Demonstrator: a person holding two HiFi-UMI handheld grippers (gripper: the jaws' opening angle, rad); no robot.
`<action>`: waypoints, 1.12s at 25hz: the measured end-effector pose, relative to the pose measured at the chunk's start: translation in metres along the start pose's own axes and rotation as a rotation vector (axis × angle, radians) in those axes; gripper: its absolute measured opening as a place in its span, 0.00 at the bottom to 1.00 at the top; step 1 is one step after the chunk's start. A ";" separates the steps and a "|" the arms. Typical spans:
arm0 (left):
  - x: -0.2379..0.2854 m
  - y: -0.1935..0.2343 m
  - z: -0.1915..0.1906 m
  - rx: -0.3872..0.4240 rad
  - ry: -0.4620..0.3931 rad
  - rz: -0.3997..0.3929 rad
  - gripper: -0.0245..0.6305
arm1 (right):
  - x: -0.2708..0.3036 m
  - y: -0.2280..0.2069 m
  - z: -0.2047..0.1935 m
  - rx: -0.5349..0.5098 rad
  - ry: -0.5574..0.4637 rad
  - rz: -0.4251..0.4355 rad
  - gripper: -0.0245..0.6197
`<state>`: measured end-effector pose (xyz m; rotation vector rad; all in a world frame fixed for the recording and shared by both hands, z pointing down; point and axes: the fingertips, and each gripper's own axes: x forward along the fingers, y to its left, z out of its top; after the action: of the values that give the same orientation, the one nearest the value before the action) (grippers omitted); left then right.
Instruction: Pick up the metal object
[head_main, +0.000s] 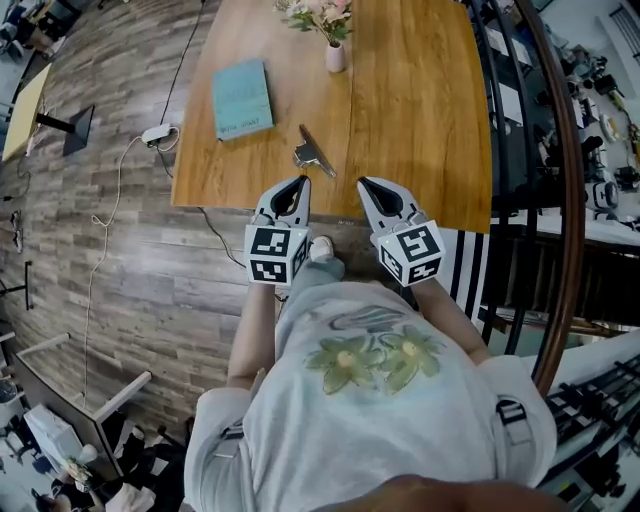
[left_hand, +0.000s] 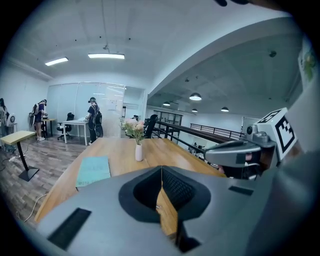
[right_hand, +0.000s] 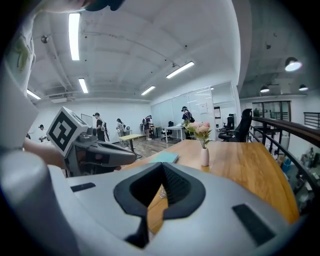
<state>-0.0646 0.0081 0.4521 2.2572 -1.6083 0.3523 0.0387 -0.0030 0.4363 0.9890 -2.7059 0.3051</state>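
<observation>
1. While both grippers hang over the near edge of the wooden table (head_main: 420, 120), the metal object (head_main: 313, 152) lies flat on the tabletop. It is just ahead of the gap between them, and neither touches it.
2. The left gripper (head_main: 300, 184) has its jaws pressed together at the tips with nothing between them. Its own view shows only tabletop through the slot behind the tips.
3. The right gripper (head_main: 364, 184) is likewise closed and empty, with its tips meeting. It stands just beside the left one, and both marker cubes face the person.
4. The metal object has a narrow, blade-like part pointing away and a wider shiny end toward the grippers. It sits right of a teal book (head_main: 242, 98) and nearer the table's front edge.
5. A small white vase (head_main: 335, 56) of pink flowers stands farther back on the table, beyond the metal object.
6. A white power strip (head_main: 157, 133) and its cable lie on the wood-plank floor, left of the table.
</observation>
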 end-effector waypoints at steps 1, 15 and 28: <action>0.003 0.004 0.001 0.008 -0.001 -0.008 0.06 | 0.004 -0.001 0.000 0.002 0.000 -0.008 0.05; 0.040 0.037 0.024 0.119 0.031 -0.191 0.35 | 0.034 -0.029 0.013 -0.002 -0.010 -0.142 0.05; 0.068 0.036 -0.014 0.226 0.165 -0.222 0.51 | 0.049 -0.043 0.008 0.013 0.016 -0.145 0.05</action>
<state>-0.0767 -0.0549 0.4966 2.4692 -1.2757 0.6704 0.0292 -0.0675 0.4480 1.1744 -2.6038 0.3023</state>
